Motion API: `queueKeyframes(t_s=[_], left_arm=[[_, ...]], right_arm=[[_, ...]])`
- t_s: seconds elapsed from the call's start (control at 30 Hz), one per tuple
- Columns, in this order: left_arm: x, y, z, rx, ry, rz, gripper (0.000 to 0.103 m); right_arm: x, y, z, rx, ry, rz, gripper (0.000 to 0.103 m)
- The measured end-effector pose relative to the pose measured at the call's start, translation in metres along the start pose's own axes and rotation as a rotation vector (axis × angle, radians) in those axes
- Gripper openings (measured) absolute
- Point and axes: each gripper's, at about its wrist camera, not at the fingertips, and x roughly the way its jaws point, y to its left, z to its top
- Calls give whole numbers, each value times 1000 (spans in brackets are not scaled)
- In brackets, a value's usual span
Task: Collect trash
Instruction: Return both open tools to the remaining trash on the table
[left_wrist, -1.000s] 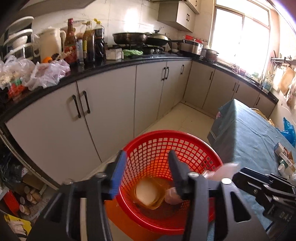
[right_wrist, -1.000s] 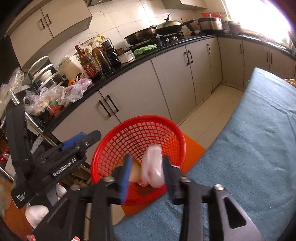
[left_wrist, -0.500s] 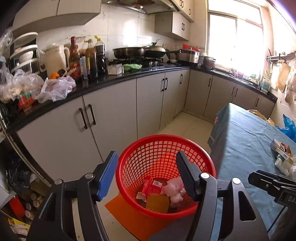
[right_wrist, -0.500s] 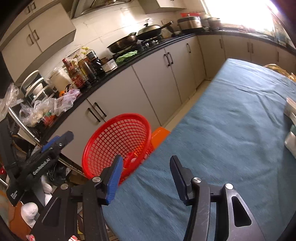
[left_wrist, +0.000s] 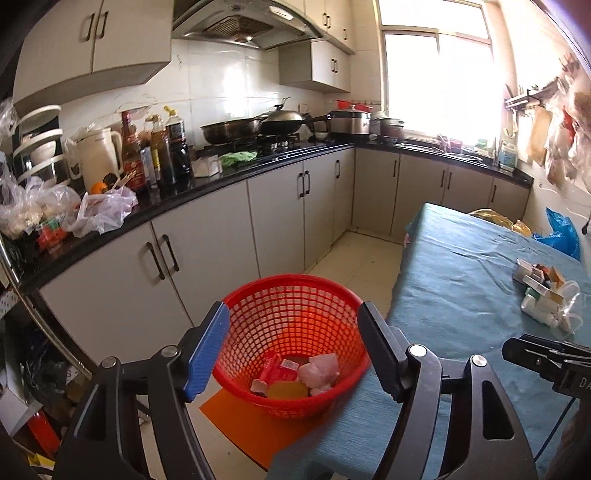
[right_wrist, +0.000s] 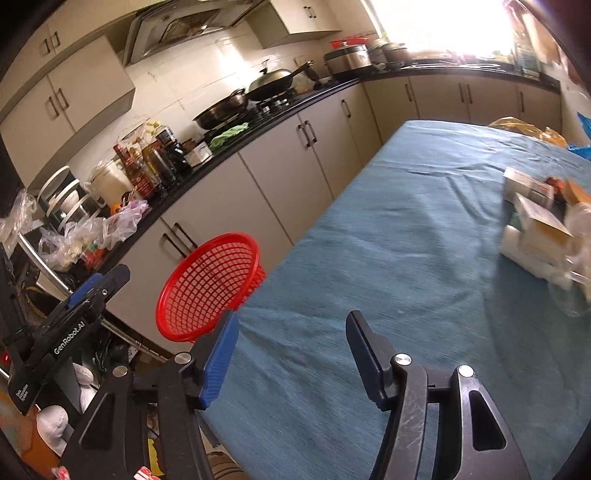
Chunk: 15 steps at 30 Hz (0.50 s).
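Having let go of the pink wrapper (left_wrist: 319, 372), the right gripper (right_wrist: 290, 354) now hangs wide open and empty over the blue table's (right_wrist: 388, 258) near edge. That wrapper lies inside the red basket (left_wrist: 291, 314), framed between the left gripper's (left_wrist: 293, 349) spread, empty fingers.

Reads "GenRobot.AI" in white letters along the black body of the left gripper (right_wrist: 98, 284), seen from the right wrist view. Shows a second, smaller white print lower on that same body, too small to make out. Bears a cut-off white "DA" on the right gripper (left_wrist: 517, 349) at the edge of the left wrist view. Bottle labels (left_wrist: 130, 162) on the counter: illegible.
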Motion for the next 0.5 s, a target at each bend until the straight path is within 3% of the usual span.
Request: queueKeyframes(t_s=[0.5], left_arm=[[-22, -47, 0, 74, -24, -37, 75]], right_arm=[[-52, -66, -15, 102, -55, -71, 71]])
